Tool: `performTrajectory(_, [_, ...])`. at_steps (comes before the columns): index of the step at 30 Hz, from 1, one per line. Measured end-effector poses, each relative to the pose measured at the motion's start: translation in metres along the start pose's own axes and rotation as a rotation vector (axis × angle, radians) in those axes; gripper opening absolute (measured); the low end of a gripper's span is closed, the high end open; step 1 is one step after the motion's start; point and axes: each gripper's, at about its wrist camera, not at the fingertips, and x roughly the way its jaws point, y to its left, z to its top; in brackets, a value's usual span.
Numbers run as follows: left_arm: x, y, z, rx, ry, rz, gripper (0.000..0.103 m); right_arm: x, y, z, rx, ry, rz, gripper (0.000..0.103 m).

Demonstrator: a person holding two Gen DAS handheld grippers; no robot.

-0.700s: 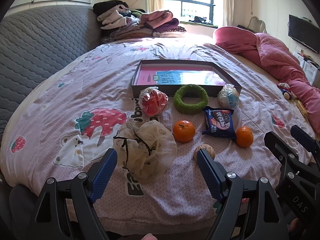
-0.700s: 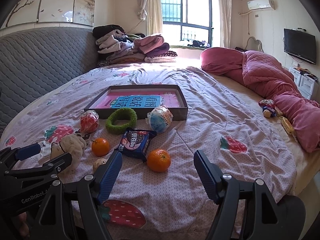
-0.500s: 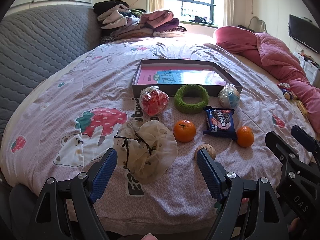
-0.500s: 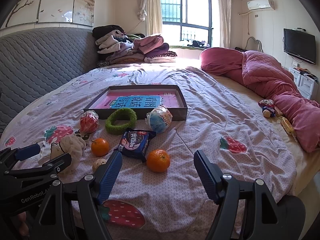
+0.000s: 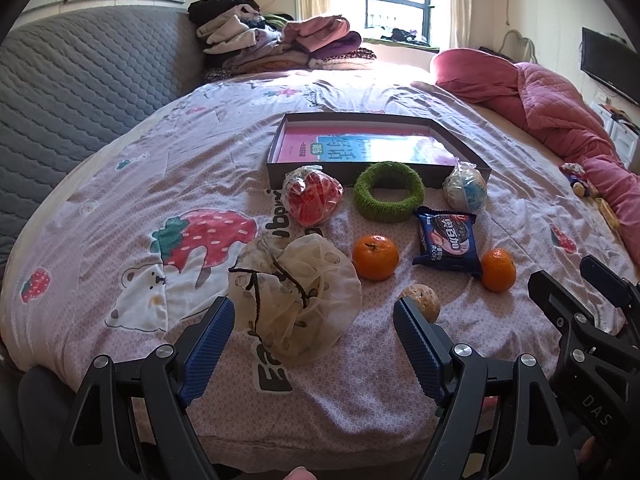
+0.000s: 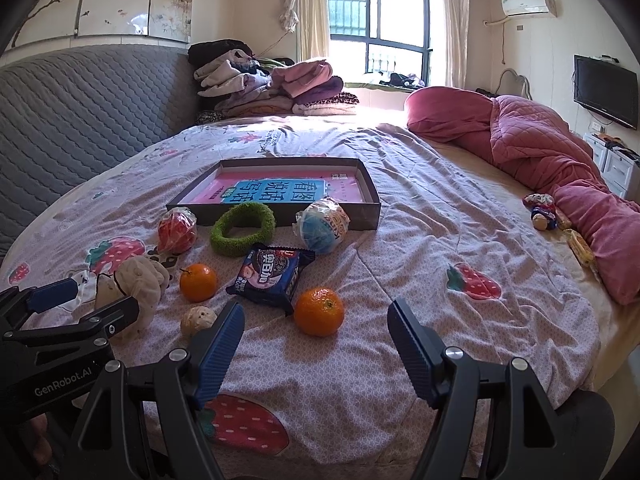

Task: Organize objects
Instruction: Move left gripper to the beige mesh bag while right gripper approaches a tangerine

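A dark shallow box (image 5: 376, 168) (image 6: 280, 216) with a pink and blue book inside lies on the bed. In front of it lie a red wrapped ball (image 5: 314, 198), a green ring (image 5: 389, 197), a blue-white wrapped ball (image 5: 465, 191), a blue snack pack (image 5: 447, 240), two oranges (image 5: 375, 257) (image 5: 498, 270), a small beige ball (image 5: 420, 300) and a cream mesh pouch (image 5: 294, 300). My left gripper (image 5: 310, 336) is open and empty, just short of the pouch. My right gripper (image 6: 316, 344) is open and empty, just short of the nearer orange (image 6: 319, 311).
Folded clothes (image 6: 272, 84) are piled at the far end of the bed. A pink quilt (image 6: 540, 152) runs along the right side, with a small toy (image 6: 540, 210) beside it. A grey padded headboard (image 6: 80, 112) stands on the left.
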Motion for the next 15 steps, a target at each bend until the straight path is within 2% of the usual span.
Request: performTrajectory(15, [0.019,0.006,-0.003,-0.015,0.046,-0.007,0.083,0.016,-0.006,-0.004,0.009,0.04,0.008,0.073])
